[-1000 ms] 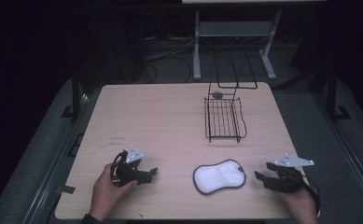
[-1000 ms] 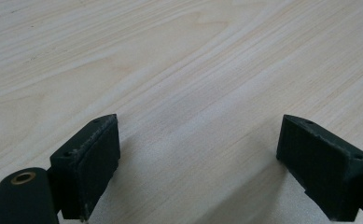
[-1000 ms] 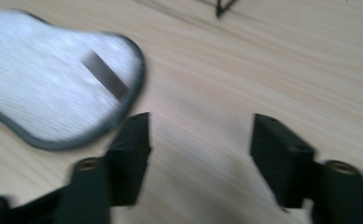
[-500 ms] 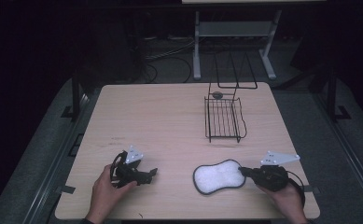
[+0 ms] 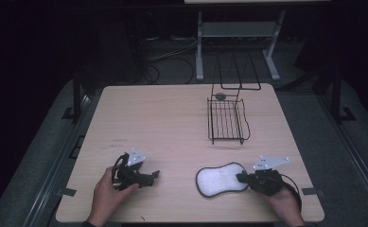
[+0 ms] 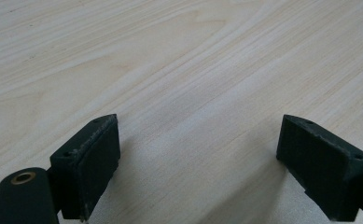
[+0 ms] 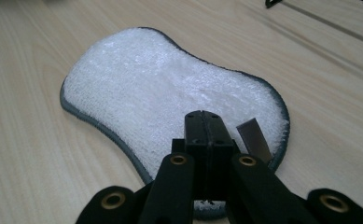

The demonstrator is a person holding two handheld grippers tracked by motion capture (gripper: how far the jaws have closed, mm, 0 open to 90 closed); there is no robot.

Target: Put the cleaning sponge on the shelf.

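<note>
Resting on the table (image 5: 172,118): wire rack (image 5: 227,120) toward the far right, white scrubbing pad (image 5: 221,178) at the near edge. Right gripper (image 7: 202,122), jaws just closed, pressed together over the pad's near rim; whether they pinch it, cannot tell. Left gripper (image 6: 198,163) well apart from it, jaws spread wide over bare wood.

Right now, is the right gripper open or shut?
Shut. In the right gripper view the right gripper has its two black jaws pressed together, over the near edge of the white pad.
</note>
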